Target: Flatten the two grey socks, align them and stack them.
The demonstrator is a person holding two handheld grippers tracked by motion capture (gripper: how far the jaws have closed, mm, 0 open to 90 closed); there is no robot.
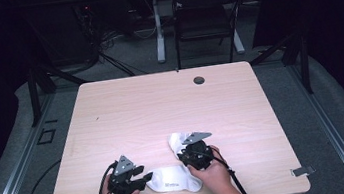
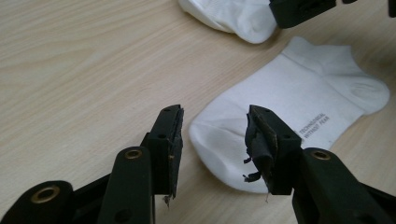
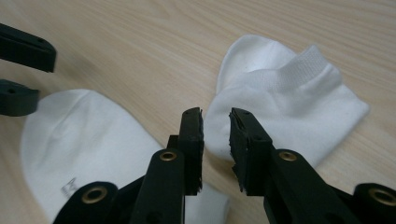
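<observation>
Both open, holding nothing: left gripper [image 2: 214, 140] at flat sock's [image 2: 299, 116] toe edge, right gripper [image 3: 215, 140] just short of folded sock [image 3: 289, 107], bare table [image 1: 161, 103] beyond.

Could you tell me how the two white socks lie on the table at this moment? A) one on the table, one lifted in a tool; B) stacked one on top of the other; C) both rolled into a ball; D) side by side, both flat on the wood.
D: the printed sock and the other sock both rest flat on the table, beside each other, with open jaws on both tools.
</observation>
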